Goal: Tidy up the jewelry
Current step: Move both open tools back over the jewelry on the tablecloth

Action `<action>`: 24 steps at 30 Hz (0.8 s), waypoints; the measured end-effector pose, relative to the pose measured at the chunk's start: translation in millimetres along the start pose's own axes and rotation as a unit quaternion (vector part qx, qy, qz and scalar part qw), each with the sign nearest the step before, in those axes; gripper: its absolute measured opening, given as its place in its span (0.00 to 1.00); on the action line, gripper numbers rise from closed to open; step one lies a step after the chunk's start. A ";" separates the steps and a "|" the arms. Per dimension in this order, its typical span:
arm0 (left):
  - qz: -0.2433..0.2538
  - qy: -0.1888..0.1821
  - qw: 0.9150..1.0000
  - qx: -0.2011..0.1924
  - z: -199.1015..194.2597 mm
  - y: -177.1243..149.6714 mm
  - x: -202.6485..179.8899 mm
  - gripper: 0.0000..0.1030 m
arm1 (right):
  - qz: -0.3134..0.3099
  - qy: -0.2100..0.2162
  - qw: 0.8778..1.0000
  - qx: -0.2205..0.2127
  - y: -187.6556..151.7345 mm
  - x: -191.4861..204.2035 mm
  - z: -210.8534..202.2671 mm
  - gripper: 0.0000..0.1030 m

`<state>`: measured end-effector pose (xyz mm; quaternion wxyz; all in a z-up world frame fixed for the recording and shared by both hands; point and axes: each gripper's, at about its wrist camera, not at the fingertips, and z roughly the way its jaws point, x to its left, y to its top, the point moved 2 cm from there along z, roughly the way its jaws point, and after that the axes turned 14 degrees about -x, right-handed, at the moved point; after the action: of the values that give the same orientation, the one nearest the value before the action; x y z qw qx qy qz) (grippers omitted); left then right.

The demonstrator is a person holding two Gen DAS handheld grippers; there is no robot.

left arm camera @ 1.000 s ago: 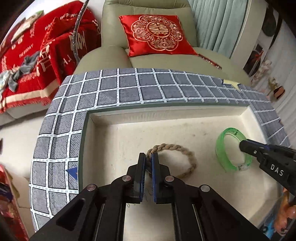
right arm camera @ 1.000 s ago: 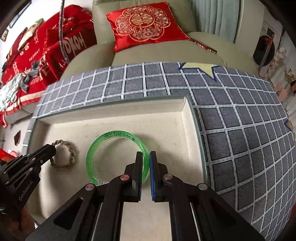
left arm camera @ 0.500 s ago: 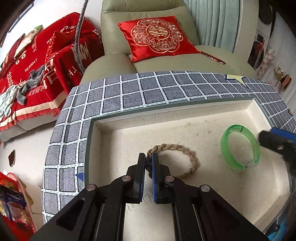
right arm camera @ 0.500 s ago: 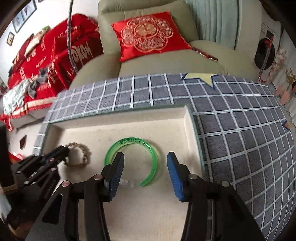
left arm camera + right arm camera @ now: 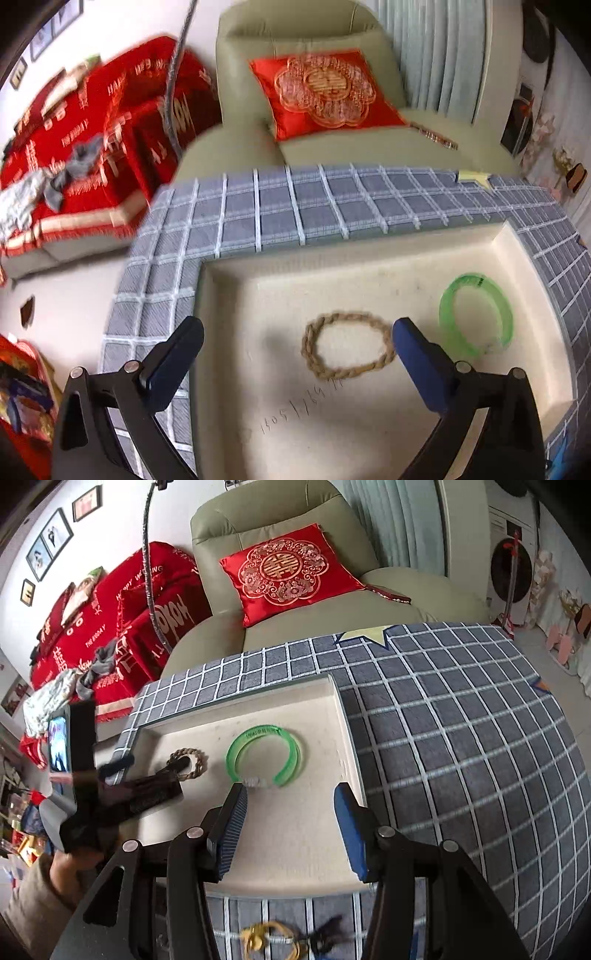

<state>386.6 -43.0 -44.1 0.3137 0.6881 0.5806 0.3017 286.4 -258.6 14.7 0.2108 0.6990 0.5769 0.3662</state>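
A braided rope bracelet [image 5: 347, 345] lies flat in the cream tray [image 5: 258, 317]. A green bangle [image 5: 476, 314] lies to its right in the same tray. My left gripper [image 5: 295, 338] is open and empty, raised just short of the rope bracelet. In the right wrist view the green bangle [image 5: 264, 753] and the rope bracelet [image 5: 195, 762] lie in the tray [image 5: 314, 834]. My right gripper [image 5: 291, 797] is open and empty, pulled back above the tray's near part. The left gripper [image 5: 122, 771] shows there by the rope bracelet.
The tray sits on a grey checked cloth [image 5: 461, 757]. A yellow jewelry piece [image 5: 266, 939] and a dark piece [image 5: 325, 936] lie on the cloth near the tray's front edge. A green armchair with a red cushion [image 5: 288, 572] stands behind.
Both grippers opened and let go: the right released the green bangle, then the left released the rope bracelet. Both have pulled back and up from the tray.
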 end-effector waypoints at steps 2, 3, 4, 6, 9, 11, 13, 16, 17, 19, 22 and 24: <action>0.002 -0.008 1.000 0.001 -5.1 1.5 -3.0 1.00 | 0.005 0.004 1.000 -0.001 -4.1 -1.8 -7.2 0.57; 0.006 -0.007 1.000 -0.003 -9.9 2.1 -4.5 1.00 | 0.007 0.004 1.000 -0.002 -6.4 -2.9 -11.0 0.59; 0.012 -0.005 1.000 -0.011 -17.3 2.6 -6.5 1.00 | 0.009 0.004 1.000 -0.004 -8.9 -3.8 -15.1 0.61; 0.020 -0.007 0.999 -0.033 -35.3 2.9 -9.5 1.00 | 0.011 0.006 1.000 -0.005 -13.4 -5.1 -22.1 0.66; 0.024 -0.025 0.998 -0.049 -63.8 -1.0 -9.3 1.00 | 0.017 0.016 1.000 -0.017 -18.6 -6.6 -36.7 0.84; 0.020 -0.041 0.998 -0.050 -78.8 -4.9 -8.1 1.00 | 0.022 0.023 0.999 -0.028 -22.8 -7.7 -49.2 0.86; 0.014 -0.057 0.997 -0.050 -98.0 -12.5 -4.6 1.00 | 0.027 0.026 0.999 -0.036 -27.4 -8.6 -59.7 0.86; 0.012 -0.069 0.996 -0.050 -123.0 -27.2 0.5 1.00 | 0.042 0.036 0.997 -0.051 -37.0 -11.9 -77.2 0.86; 0.014 -0.063 0.997 -0.049 -130.4 -33.5 3.2 1.00 | 0.045 0.037 0.997 -0.054 -41.6 -12.3 -83.6 0.86; 0.014 -0.060 0.997 -0.047 -141.1 -44.8 7.8 1.00 | 0.043 0.038 0.997 -0.045 -48.8 -12.0 -90.3 0.87; 0.008 -0.033 0.998 -0.047 -156.4 -67.7 16.8 1.00 | 0.033 0.034 0.999 -0.008 -62.5 -10.1 -95.1 0.87; 0.005 -0.027 0.999 -0.044 -163.7 -84.9 22.5 1.00 | 0.026 0.028 0.999 0.005 -76.0 -10.6 -98.5 0.87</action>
<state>210.4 3.5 -7.7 0.3579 0.6844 0.5545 0.3099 161.7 -262.7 20.7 0.1808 0.7046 0.5659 0.3880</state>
